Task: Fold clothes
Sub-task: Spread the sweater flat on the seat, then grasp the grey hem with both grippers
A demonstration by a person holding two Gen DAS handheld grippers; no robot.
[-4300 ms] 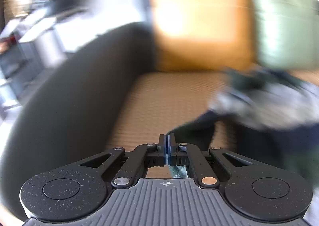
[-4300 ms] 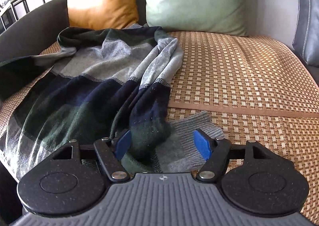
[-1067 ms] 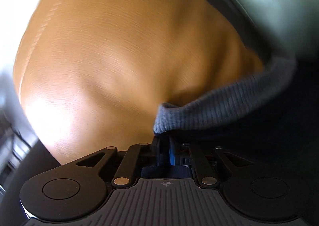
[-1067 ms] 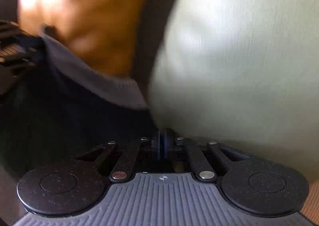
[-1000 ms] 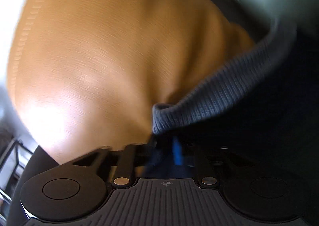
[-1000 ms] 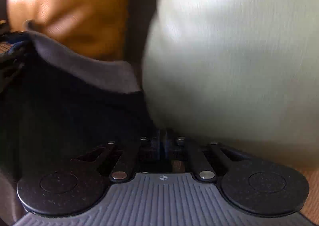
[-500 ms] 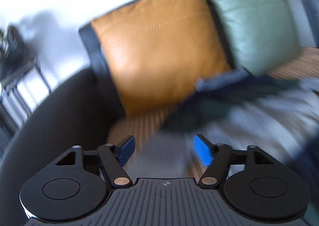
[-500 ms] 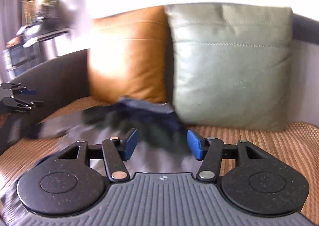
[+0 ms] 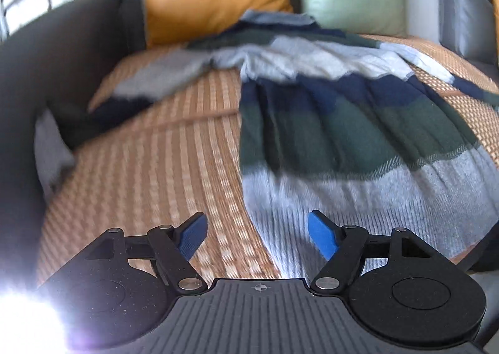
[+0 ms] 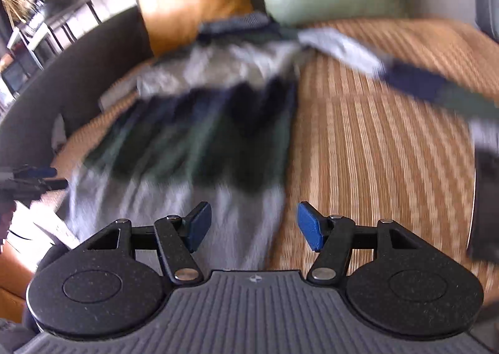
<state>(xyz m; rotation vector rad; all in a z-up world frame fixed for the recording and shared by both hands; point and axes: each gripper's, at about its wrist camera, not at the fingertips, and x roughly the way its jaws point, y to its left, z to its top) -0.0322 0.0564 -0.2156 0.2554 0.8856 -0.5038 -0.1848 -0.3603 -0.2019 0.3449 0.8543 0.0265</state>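
the sweater [image 9: 327, 123] lies spread flat on the sofa [image 9: 174, 166], collar far by the cushions. my left gripper [image 9: 257, 237] and right gripper [image 10: 252, 226] have just opened, empty; no fold made yet.

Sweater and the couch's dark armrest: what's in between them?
In the left wrist view, mostly bare woven mat lies between the sweater body and the dark armrest. Only the sweater's left sleeve stretches across it, farther back.

— What's lying on that woven sofa mat [image 10: 389, 141]?
— A striped sweater [image 10: 199, 135], spread flat. The right gripper [image 10: 253, 226] is hovering over its grey hem, jaws just opened, gripping nothing.
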